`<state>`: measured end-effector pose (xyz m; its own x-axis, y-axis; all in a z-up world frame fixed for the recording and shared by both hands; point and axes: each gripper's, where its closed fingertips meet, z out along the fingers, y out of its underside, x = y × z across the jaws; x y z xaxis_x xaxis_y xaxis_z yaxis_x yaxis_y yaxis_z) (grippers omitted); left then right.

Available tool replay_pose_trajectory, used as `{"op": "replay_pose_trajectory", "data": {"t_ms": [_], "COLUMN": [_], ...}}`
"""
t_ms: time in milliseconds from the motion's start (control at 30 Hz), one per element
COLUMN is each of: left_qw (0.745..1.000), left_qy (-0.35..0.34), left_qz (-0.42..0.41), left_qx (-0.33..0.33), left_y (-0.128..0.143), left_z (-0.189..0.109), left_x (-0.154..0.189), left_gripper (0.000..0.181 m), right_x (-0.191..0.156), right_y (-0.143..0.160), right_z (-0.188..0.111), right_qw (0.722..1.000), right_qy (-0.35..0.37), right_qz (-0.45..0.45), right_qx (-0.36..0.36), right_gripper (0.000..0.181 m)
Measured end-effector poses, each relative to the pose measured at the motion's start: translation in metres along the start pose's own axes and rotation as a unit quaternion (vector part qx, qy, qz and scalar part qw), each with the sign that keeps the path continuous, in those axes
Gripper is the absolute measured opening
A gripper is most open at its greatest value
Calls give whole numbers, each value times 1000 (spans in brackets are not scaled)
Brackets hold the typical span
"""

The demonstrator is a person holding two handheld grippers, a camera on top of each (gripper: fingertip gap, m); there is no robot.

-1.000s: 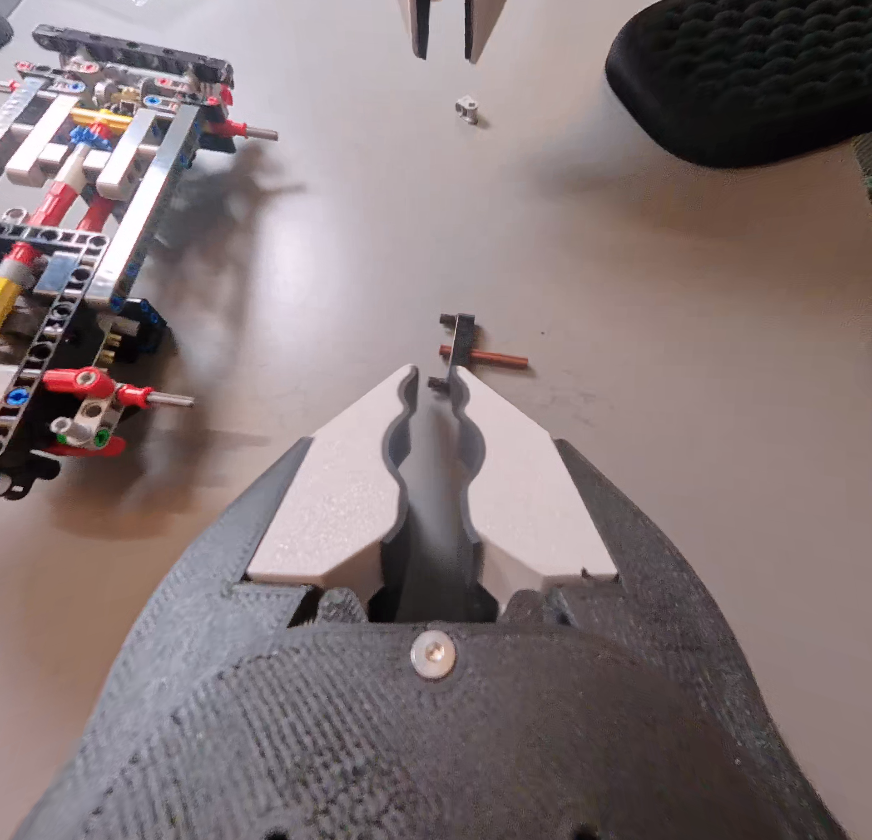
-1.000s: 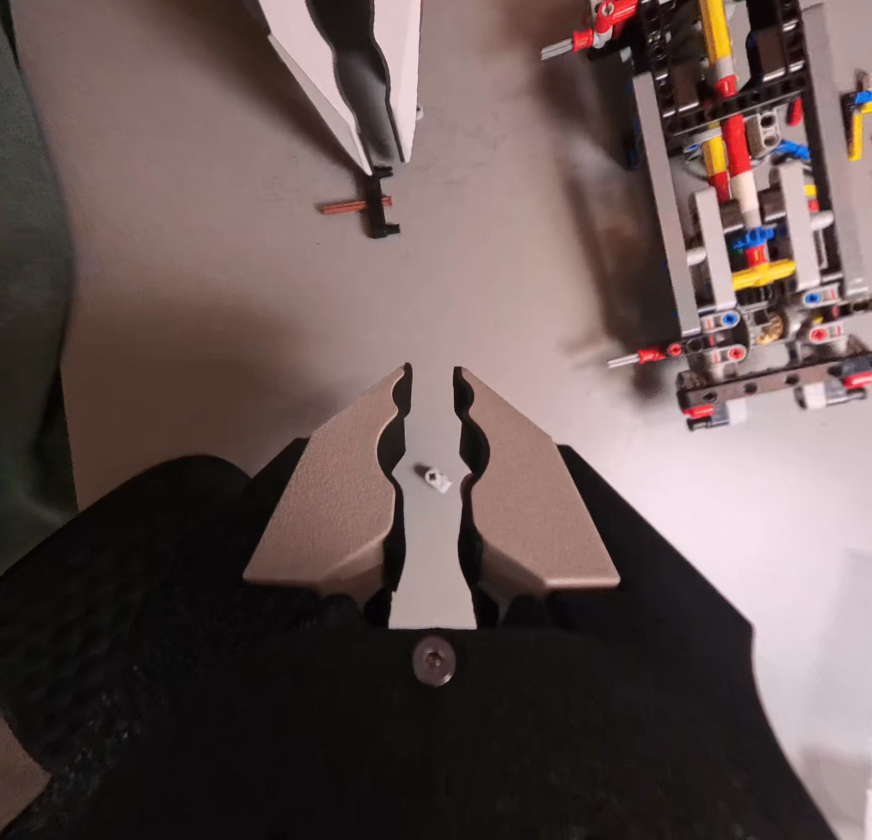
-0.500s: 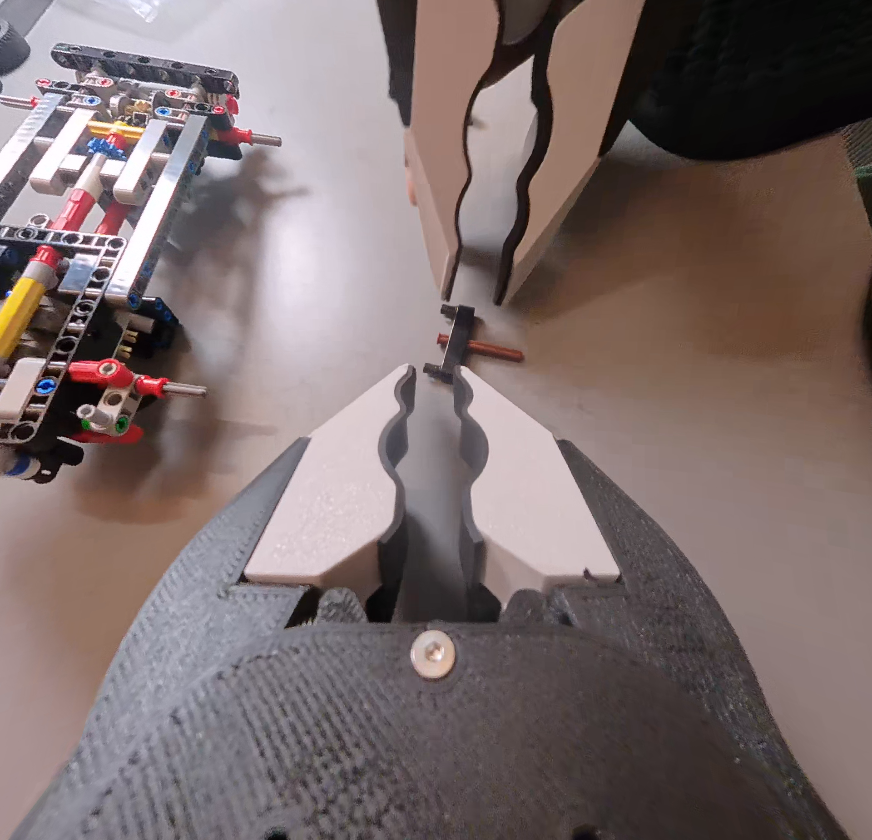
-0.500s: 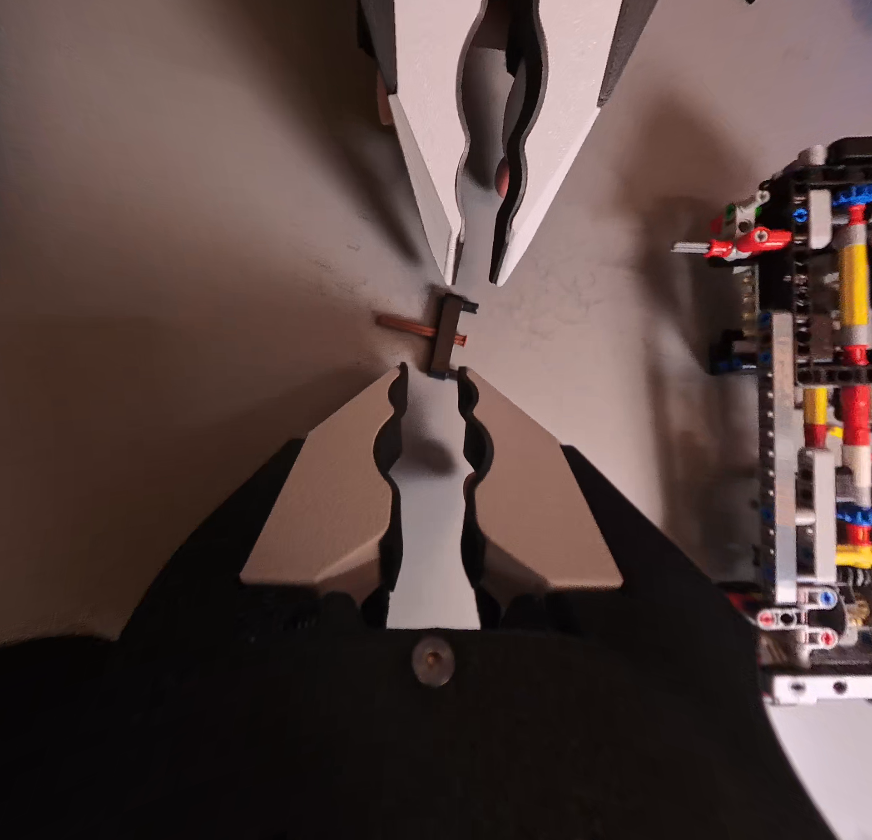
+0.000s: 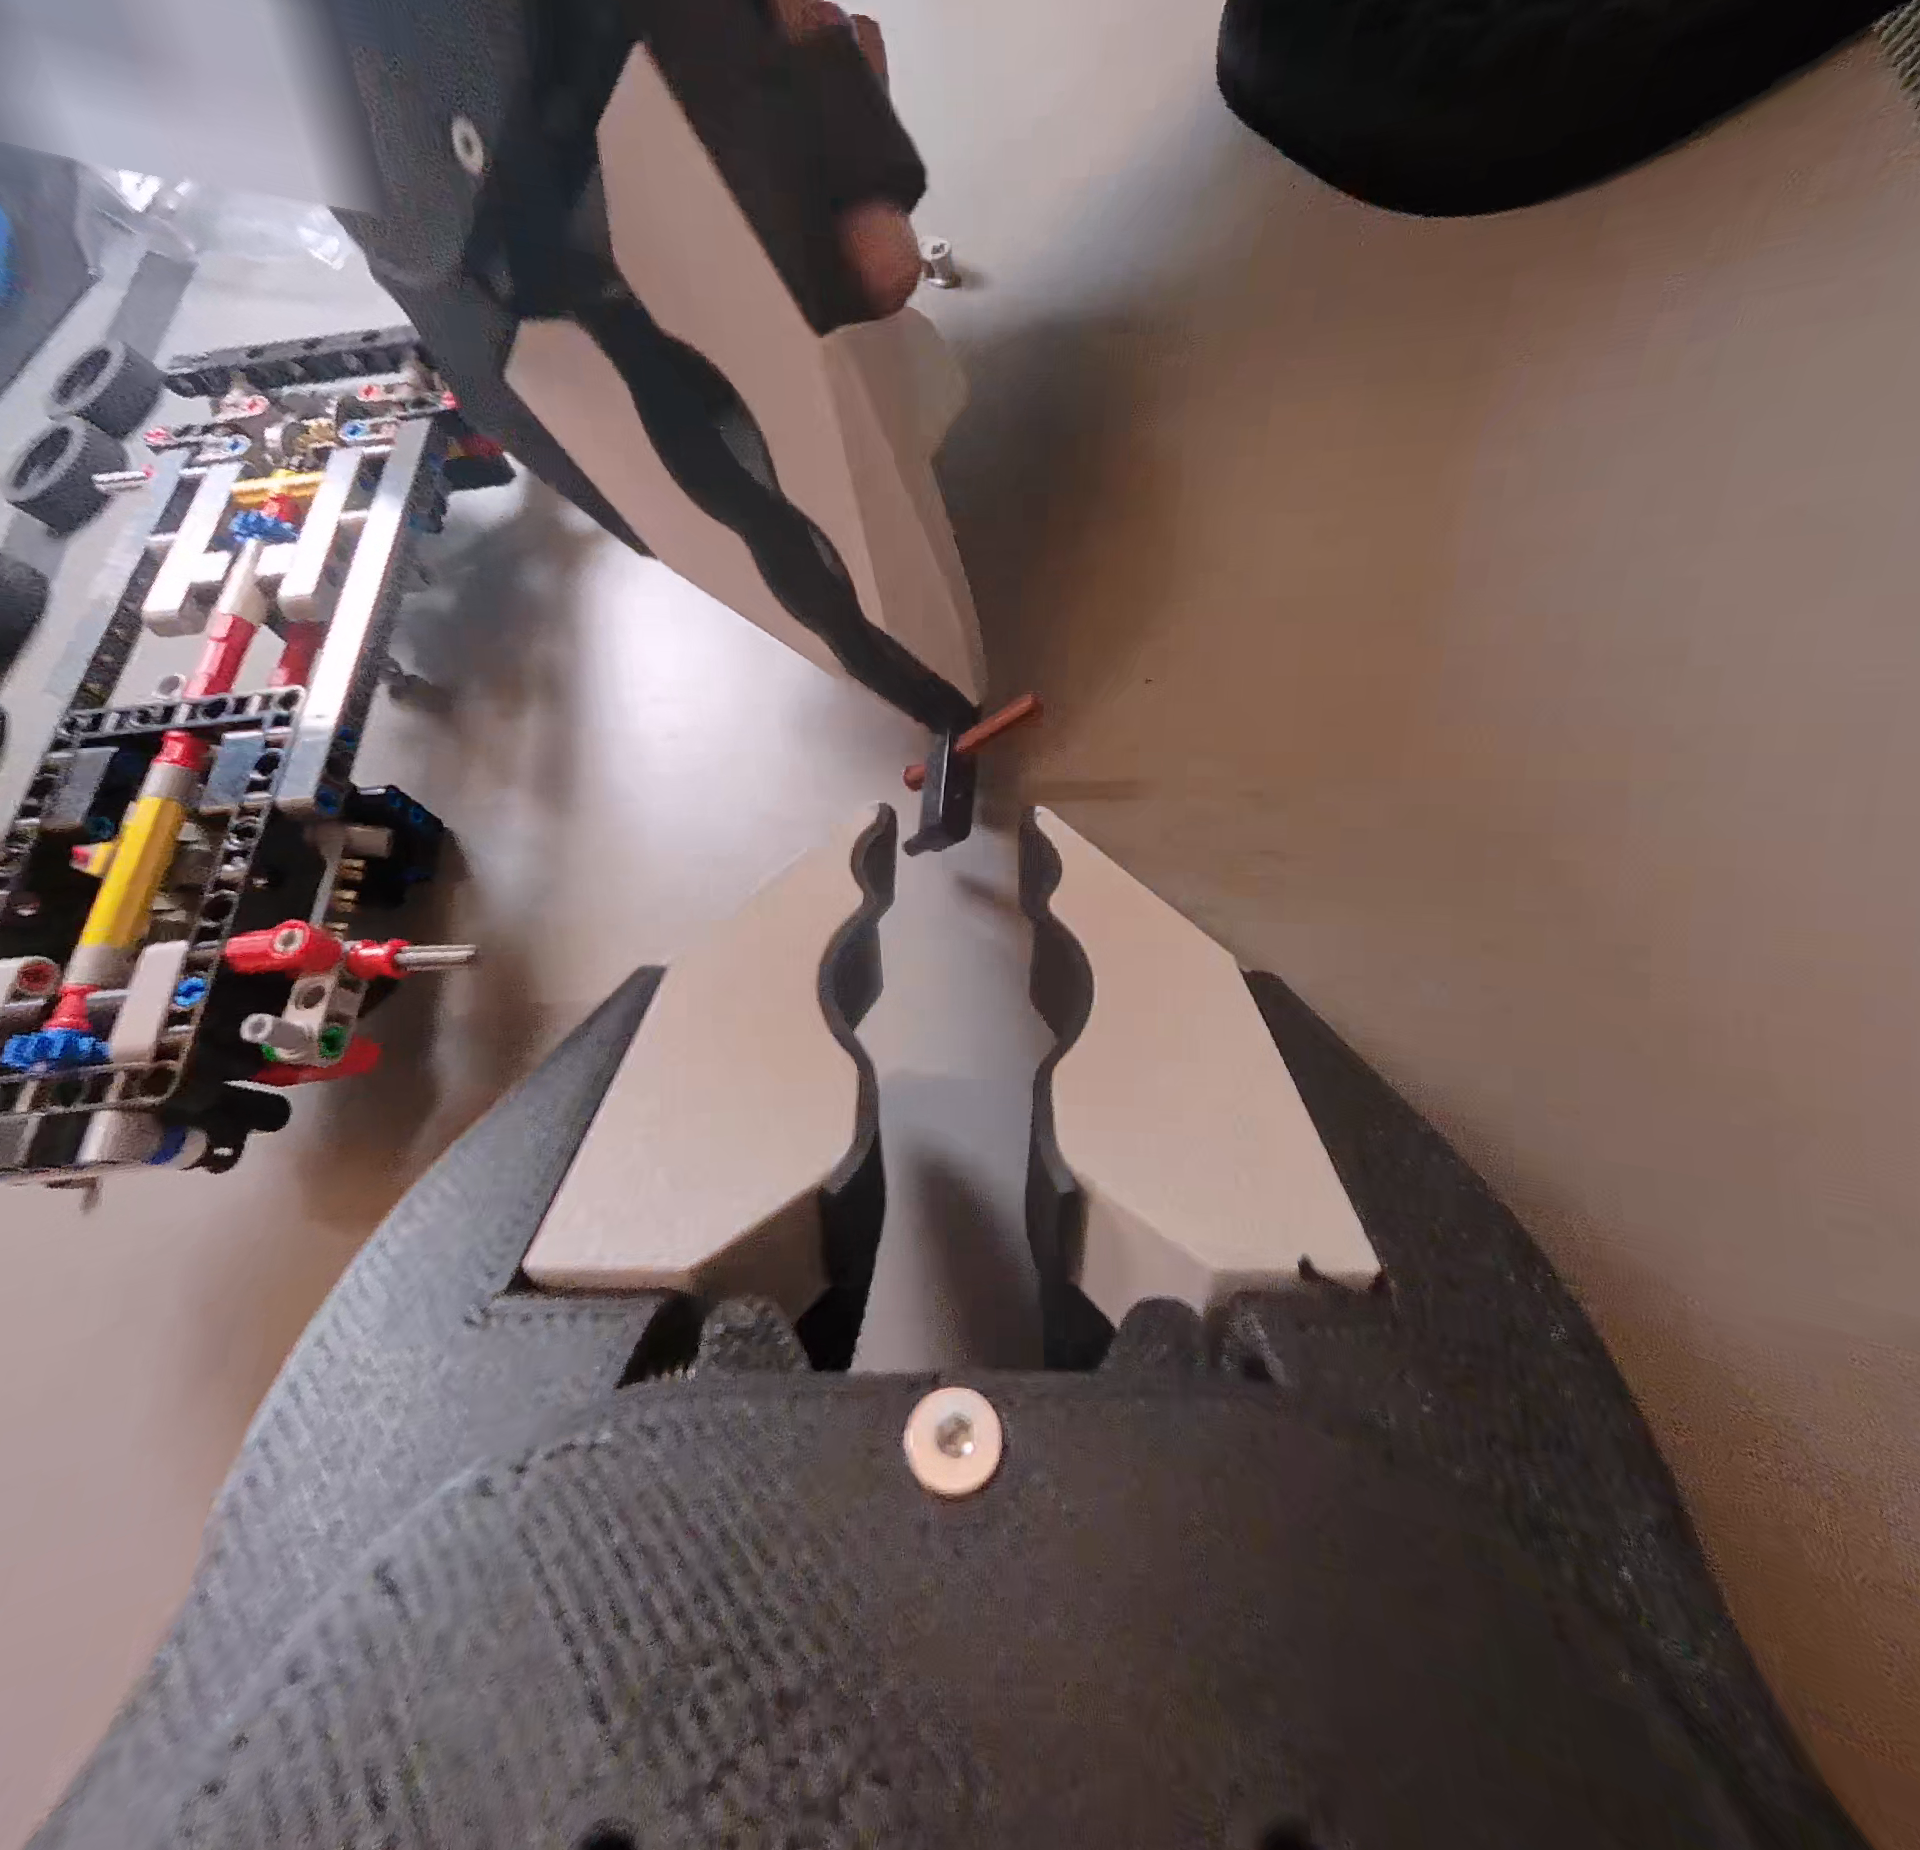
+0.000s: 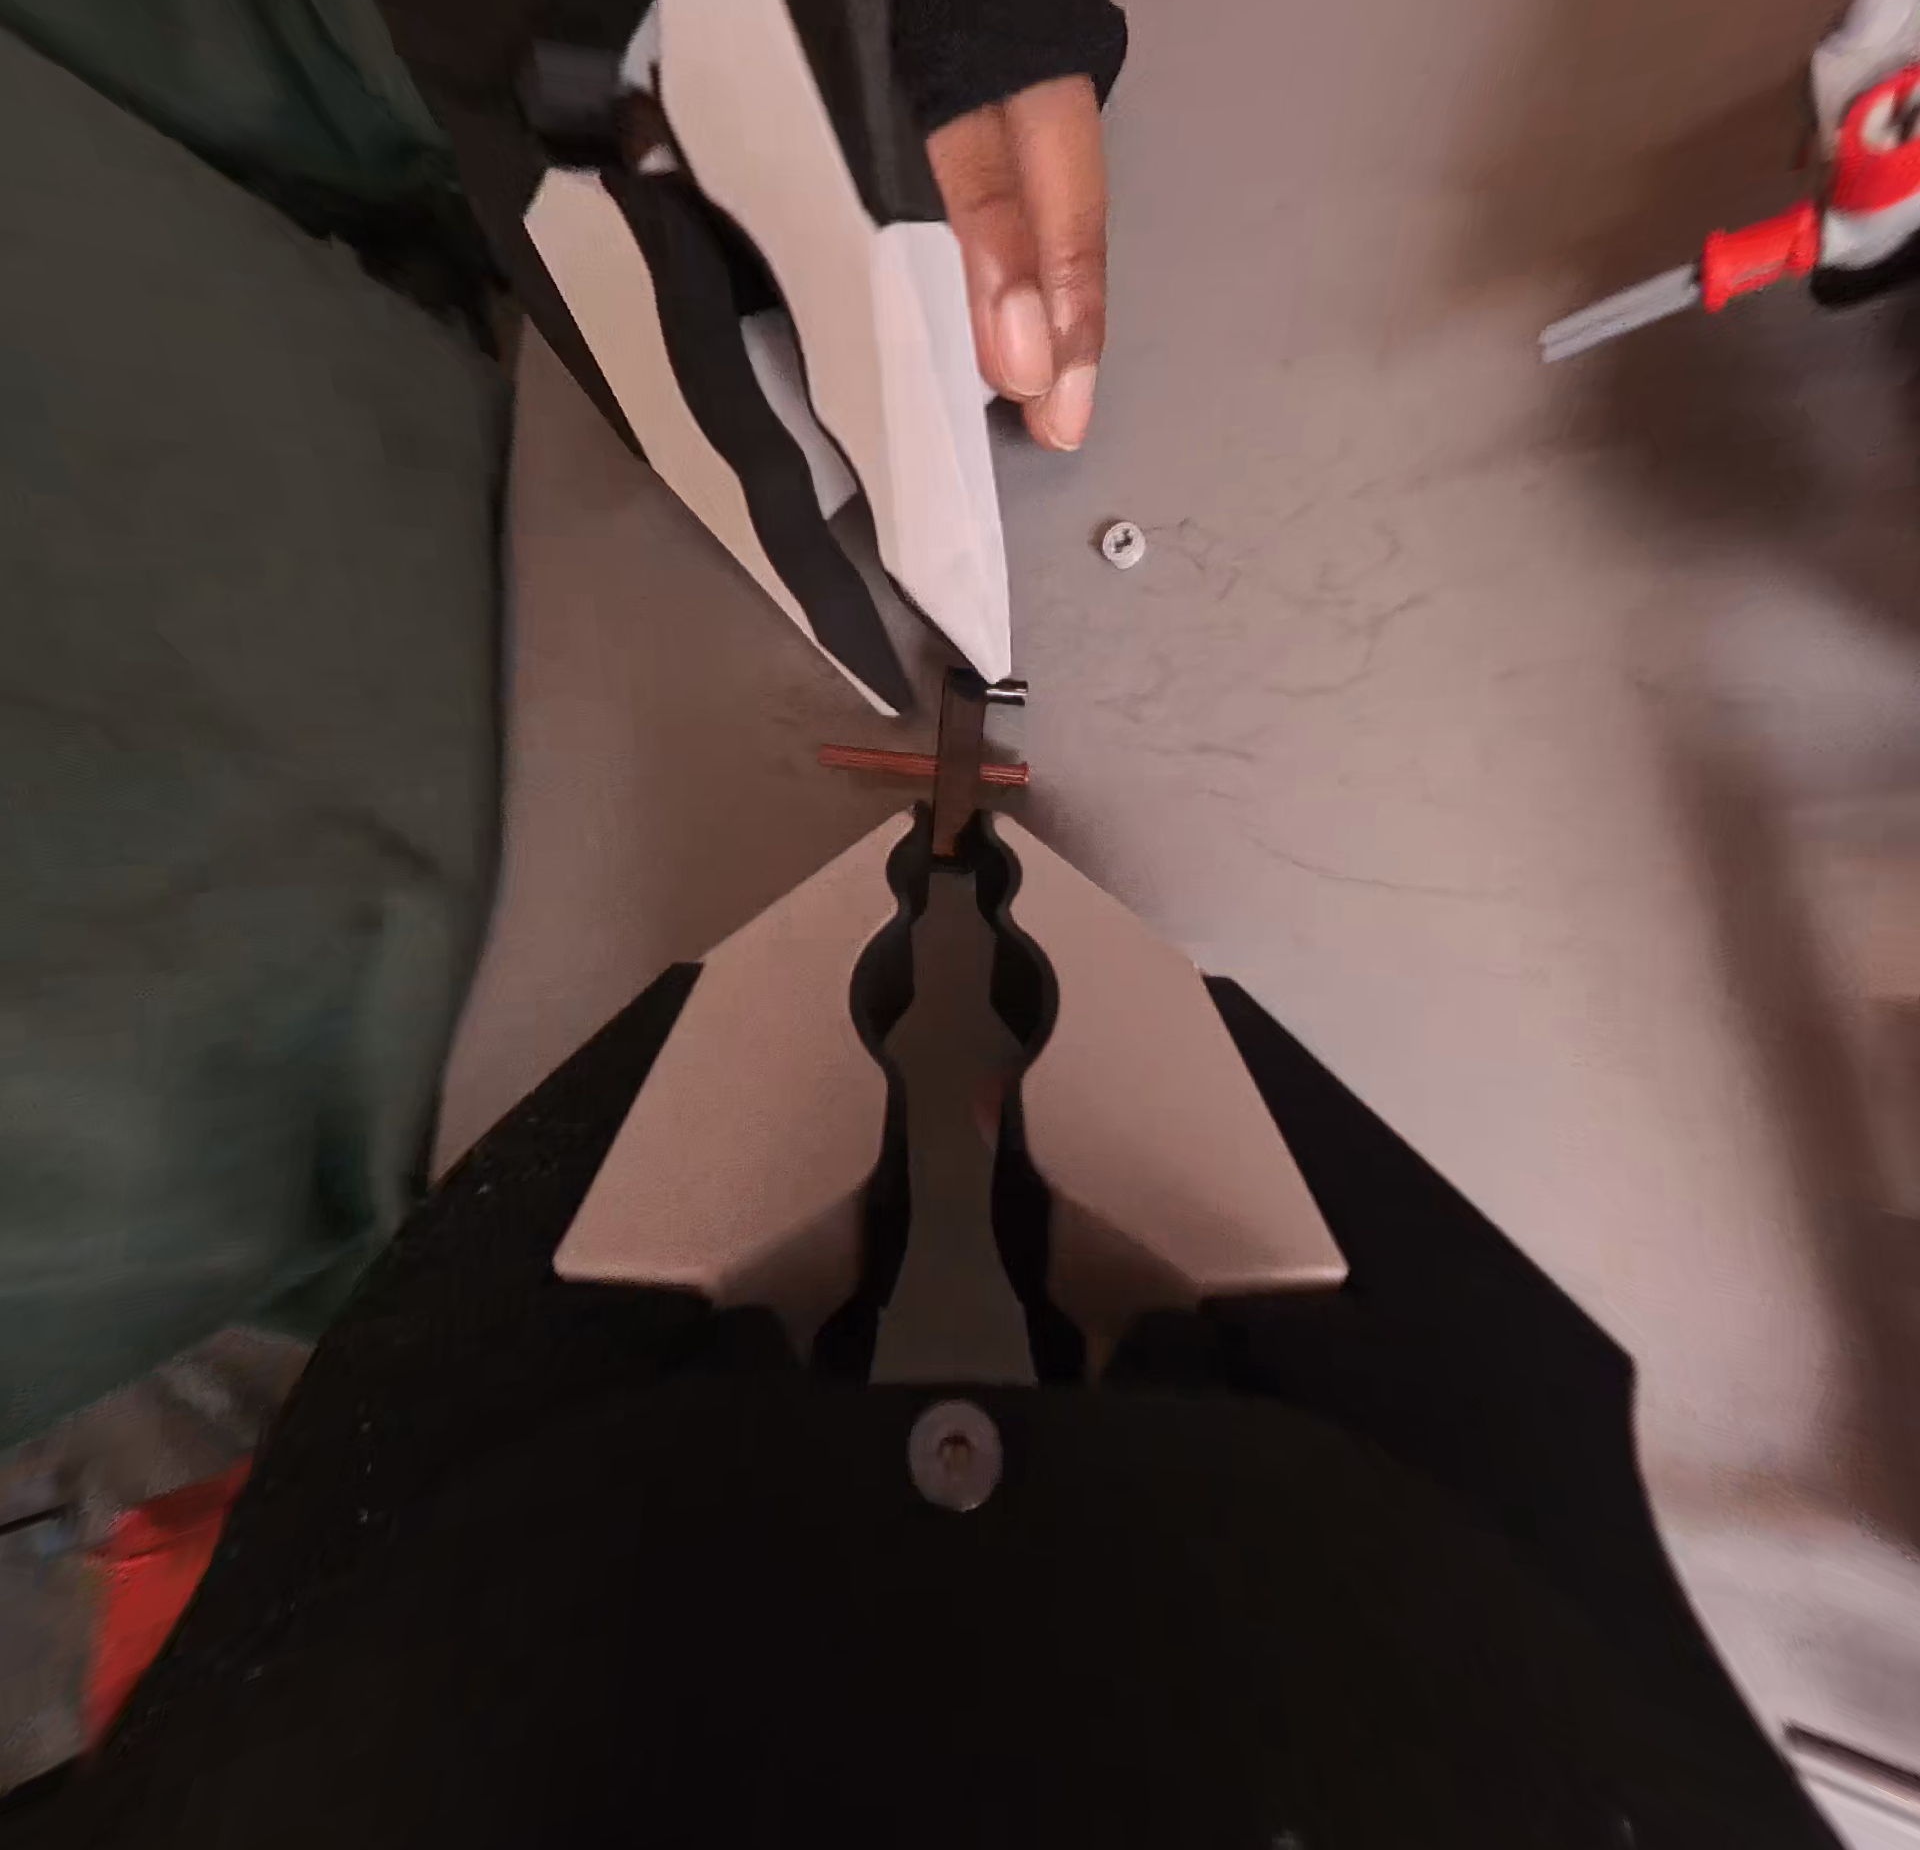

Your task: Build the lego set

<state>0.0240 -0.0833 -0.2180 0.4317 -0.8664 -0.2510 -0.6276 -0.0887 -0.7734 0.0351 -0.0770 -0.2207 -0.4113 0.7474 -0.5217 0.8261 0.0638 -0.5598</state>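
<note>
Your right gripper (image 6: pixel 948 829) has its fingers clamped on the short black plastic beam (image 6: pixel 961 761) carrying a brown axle (image 6: pixel 883 758); your left gripper (image 5: pixel 956 824) fingers stand apart.

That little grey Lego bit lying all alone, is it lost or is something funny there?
It does look stray. The little grey piece lies by itself on the table, far from the big model. Also, the black piece with the brown axle is lifted, pinched by the right gripper. The left gripper is open.
</note>
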Motion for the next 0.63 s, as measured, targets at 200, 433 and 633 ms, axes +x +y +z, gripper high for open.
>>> {"op": "replay_pose_trajectory", "data": {"t_ms": [200, 433, 633], "left_qw": [999, 998, 984], "left_qy": [-19, 26, 73], "left_qz": [26, -51, -156], "left_qx": [-22, -29, -46], "left_y": [5, 2, 2], "left_z": [6, 9, 11], "left_x": [-2, -1, -6], "left_gripper": [9, 7, 6], "right_x": [-3, 3, 4], "right_y": [-2, 0, 1], "right_z": [0, -5, -10], "right_qw": [993, 1000, 969], "right_qy": [-83, -14, 142], "right_qz": [84, 18, -201], "right_qx": [7, 1, -28], "right_gripper": [4, 9, 21]}}
